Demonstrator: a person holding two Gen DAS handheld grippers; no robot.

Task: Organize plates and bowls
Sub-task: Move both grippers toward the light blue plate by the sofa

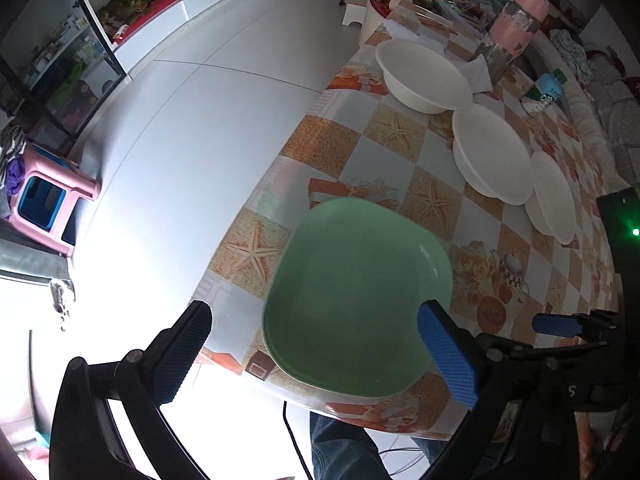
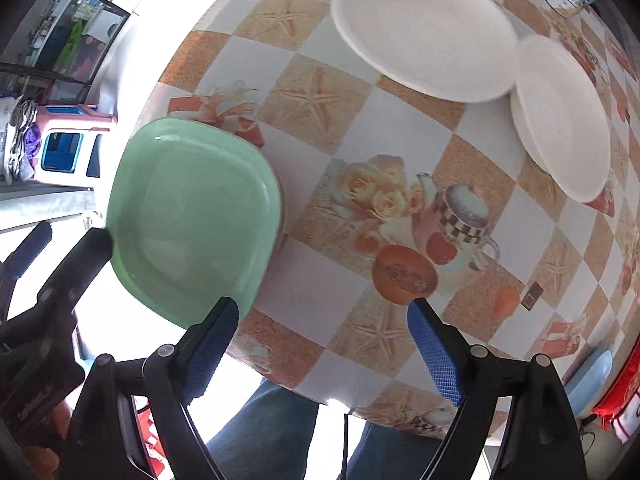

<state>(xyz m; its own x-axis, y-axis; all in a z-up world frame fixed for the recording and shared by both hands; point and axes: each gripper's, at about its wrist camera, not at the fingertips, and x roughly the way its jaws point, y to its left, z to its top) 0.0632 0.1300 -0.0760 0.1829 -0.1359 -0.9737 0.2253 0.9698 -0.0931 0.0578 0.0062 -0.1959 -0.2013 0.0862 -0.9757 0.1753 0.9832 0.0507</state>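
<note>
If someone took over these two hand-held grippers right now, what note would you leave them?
Left hand-held gripper: open, empty, over the green plate.
Right hand-held gripper: open, empty, beside it.
Green plate lies on the table at its near edge, released.
Three white bowls sit in a row farther back, unstacked.
Left: gather and stack them.

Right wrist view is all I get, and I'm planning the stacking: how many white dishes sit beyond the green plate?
Observer: Three in a row: a far bowl, a middle bowl and a near dish.
Operator: Anything behind them?
Observer: A pink bottle stands past the far bowl.
Operator: Is the left gripper holding the plate?
Observer: No. The left gripper is open; the green plate lies on the table.
</note>
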